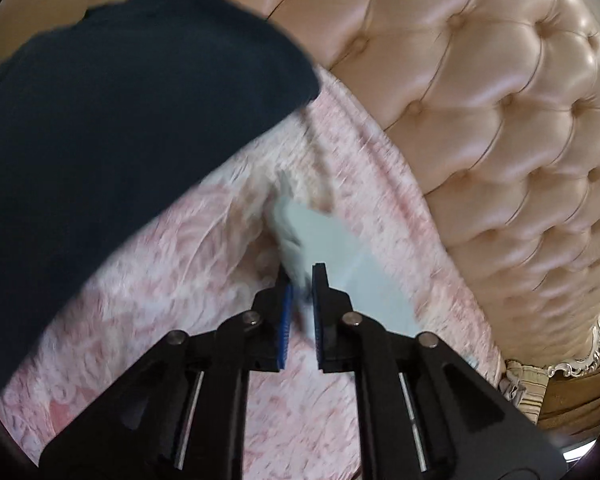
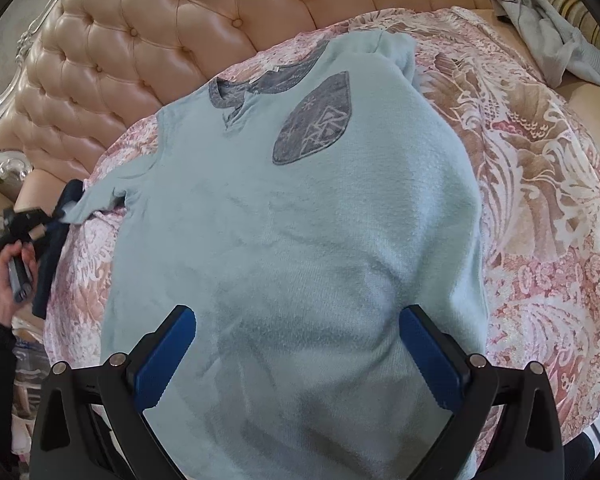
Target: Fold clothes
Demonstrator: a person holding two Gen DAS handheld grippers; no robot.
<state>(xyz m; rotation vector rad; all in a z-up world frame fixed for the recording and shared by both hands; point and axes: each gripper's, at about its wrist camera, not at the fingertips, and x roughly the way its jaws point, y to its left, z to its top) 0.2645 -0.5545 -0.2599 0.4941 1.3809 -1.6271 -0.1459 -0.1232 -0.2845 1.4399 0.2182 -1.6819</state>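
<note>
I see the light blue sweater (image 2: 300, 216) lying face up on the pink patterned bedspread (image 2: 540, 200), collar toward the tufted headboard (image 2: 140, 40), with a grey shield-shaped patch (image 2: 312, 120) on its chest. My right gripper (image 2: 298, 356) hangs above the sweater's lower half with its jaws spread wide and nothing between them.

My left gripper (image 1: 302, 308) is at the sweater's sleeve: its jaws are nearly pressed together, pinching the pale blue cuff (image 1: 304, 240) between the blue pads (image 1: 286, 320). From the right wrist view that sleeve (image 2: 100, 196) is drawn out to the side, away from the body of the sweater, toward the left gripper (image 2: 58, 216) and the hand (image 2: 8, 276) that holds it. The left wrist view is blurred.

A dark navy garment (image 1: 120, 100) fills the upper left of the left wrist view, above the bedspread. Some grey clothes (image 2: 548, 36) lie crumpled by the headboard, well apart from the sweater.
</note>
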